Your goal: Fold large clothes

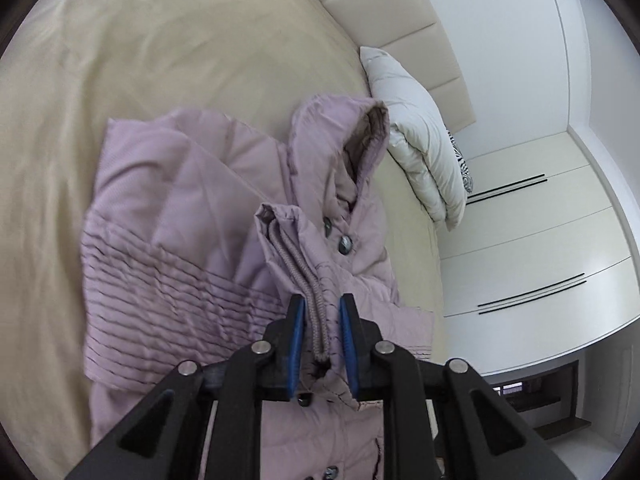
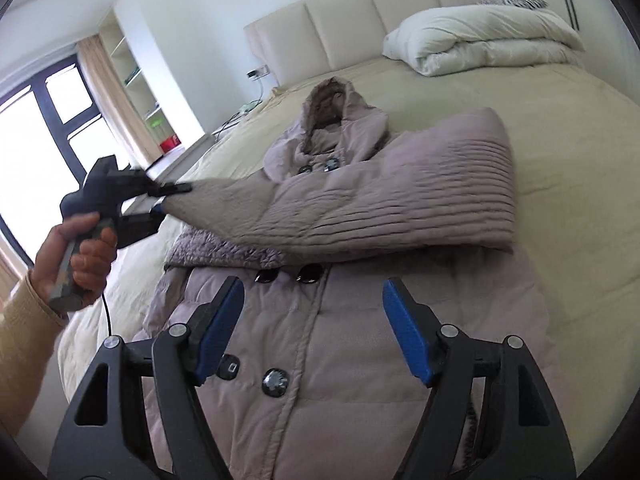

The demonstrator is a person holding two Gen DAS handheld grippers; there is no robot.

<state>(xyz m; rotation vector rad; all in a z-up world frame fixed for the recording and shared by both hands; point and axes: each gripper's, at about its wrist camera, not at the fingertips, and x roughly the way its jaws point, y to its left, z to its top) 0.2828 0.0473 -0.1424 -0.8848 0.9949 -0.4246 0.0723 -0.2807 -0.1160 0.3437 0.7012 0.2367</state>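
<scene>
A mauve padded hooded coat lies front up on the beige bed, buttons closed, hood toward the headboard. One sleeve is folded across the chest. My left gripper, held by a person's hand, is shut on that sleeve's cuff and holds it off the bed's left side. In the left wrist view the cuff runs between the blue pads of the left gripper. My right gripper hovers open above the coat's front with nothing between its fingers.
A folded white duvet lies at the head of the bed against the padded headboard. White wardrobe doors stand on one side. A window and shelves are past the other side.
</scene>
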